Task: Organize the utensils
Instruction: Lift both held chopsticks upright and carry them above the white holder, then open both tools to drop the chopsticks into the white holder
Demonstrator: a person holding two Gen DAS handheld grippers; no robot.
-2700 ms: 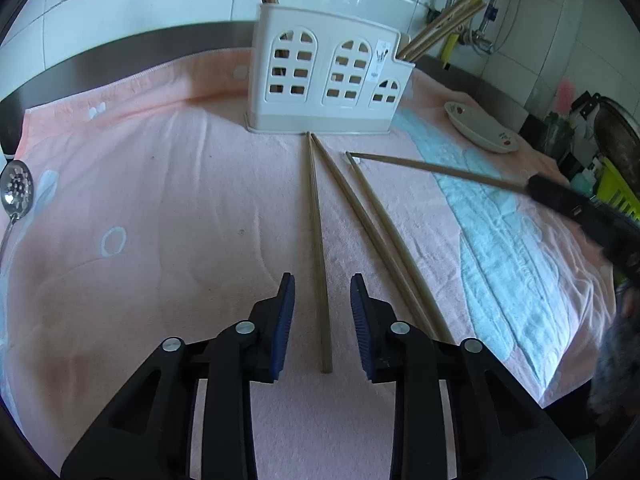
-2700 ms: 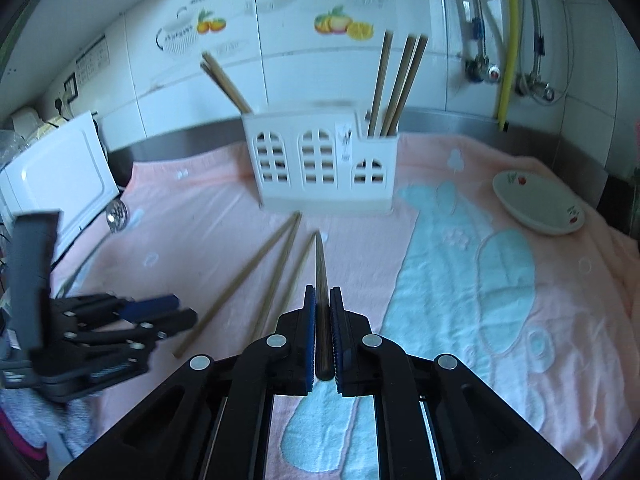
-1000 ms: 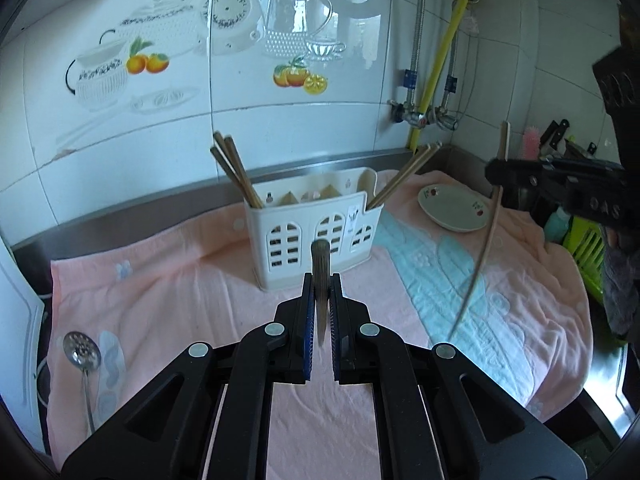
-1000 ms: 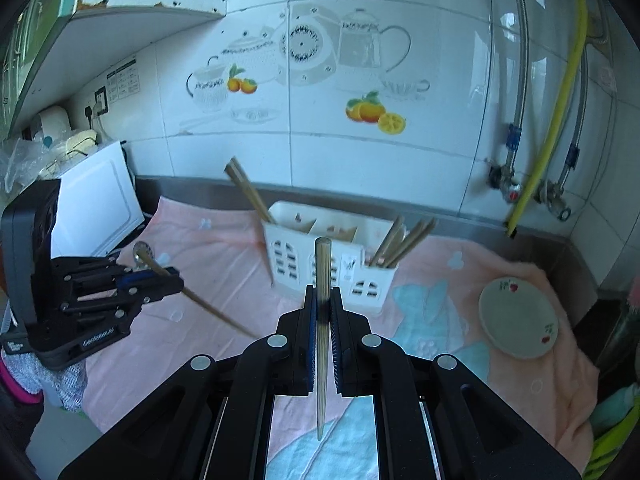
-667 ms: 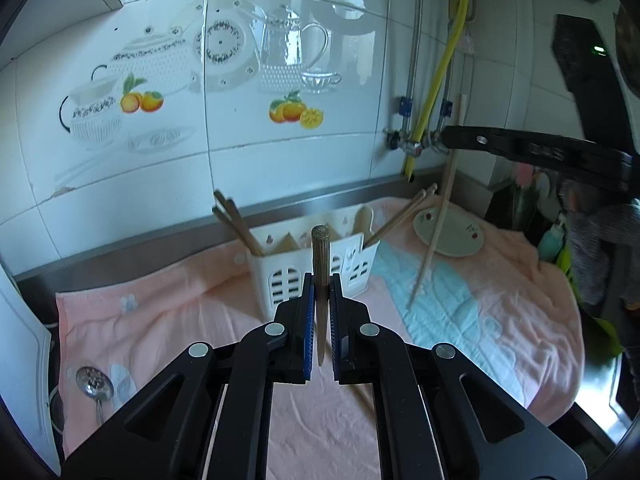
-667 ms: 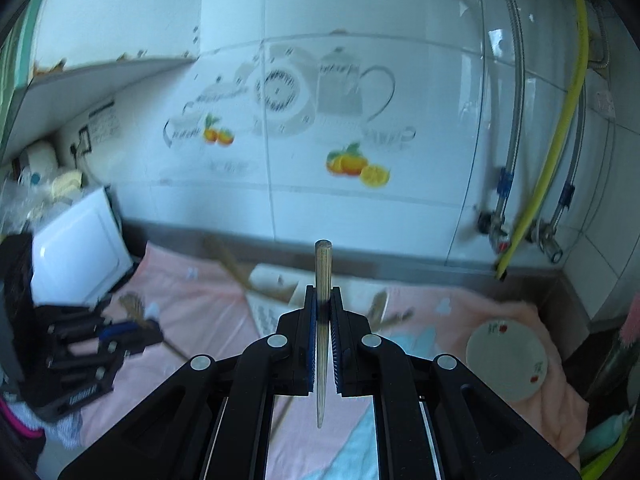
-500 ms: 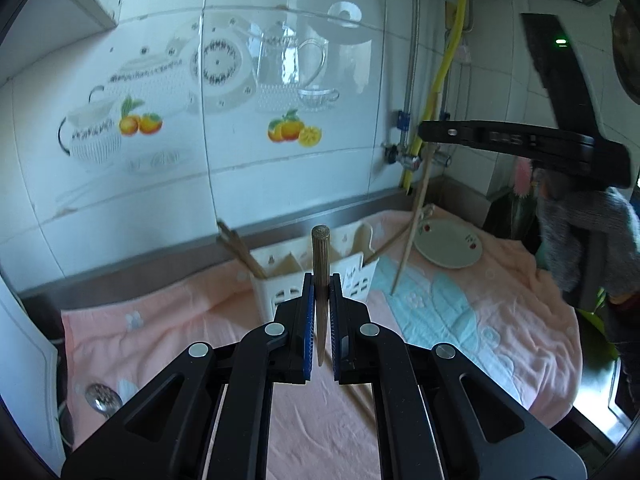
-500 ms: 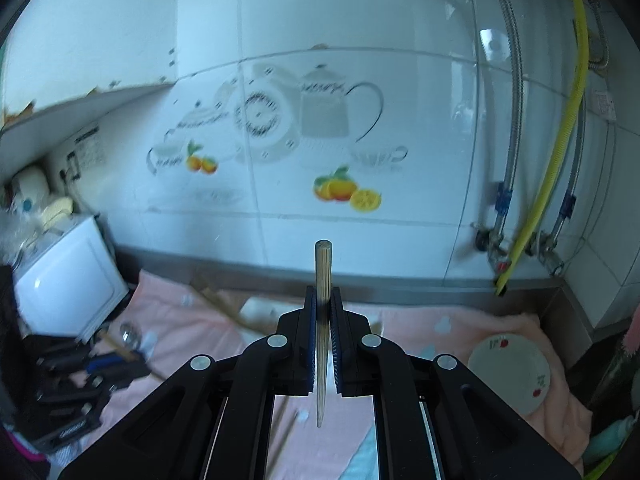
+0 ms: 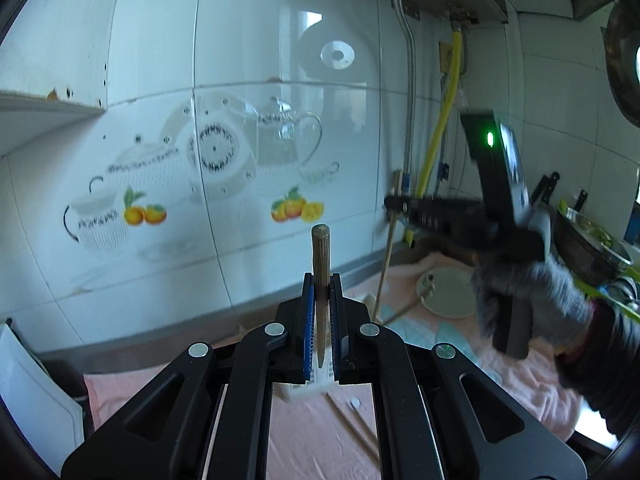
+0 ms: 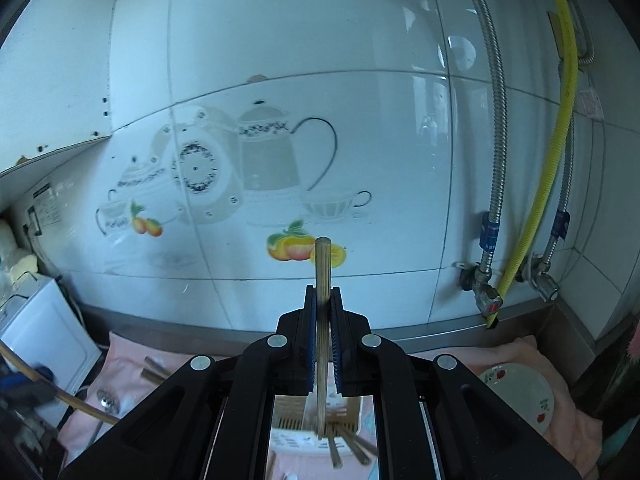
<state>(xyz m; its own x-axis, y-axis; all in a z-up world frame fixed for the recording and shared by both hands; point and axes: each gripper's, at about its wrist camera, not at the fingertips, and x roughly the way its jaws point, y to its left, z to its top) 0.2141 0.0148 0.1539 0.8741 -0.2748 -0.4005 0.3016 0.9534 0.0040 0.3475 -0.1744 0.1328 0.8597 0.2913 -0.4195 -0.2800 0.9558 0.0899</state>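
Lifting both chopsticks high now: each gripper has swung up from the pink cloth to face the tiled wall, a clear change from moments back, when the left fingers stood open around a stick lying flat and the right had only just clamped its own. The left gripper is clenched on its chopstick, held upright with the blunt end on top and the tip pointing down. The right gripper pinches the other chopstick the same way, and in the right view its tip hangs right above the white holder, which already has several sticks leaning in its right end. From the left view the holder peeks out just below the fingers, with at least one loose stick on the cloth beside it; the right gripper shows across the frame, blurred, its stick slanting down near the white dish.

So the pick-up looks finished for this pair, and the job has turned to dropping them in. The right seems closest to a release; the left likely needs to line up over a compartment first. A tilted stick could catch the holder's rim, so a straight descent matters
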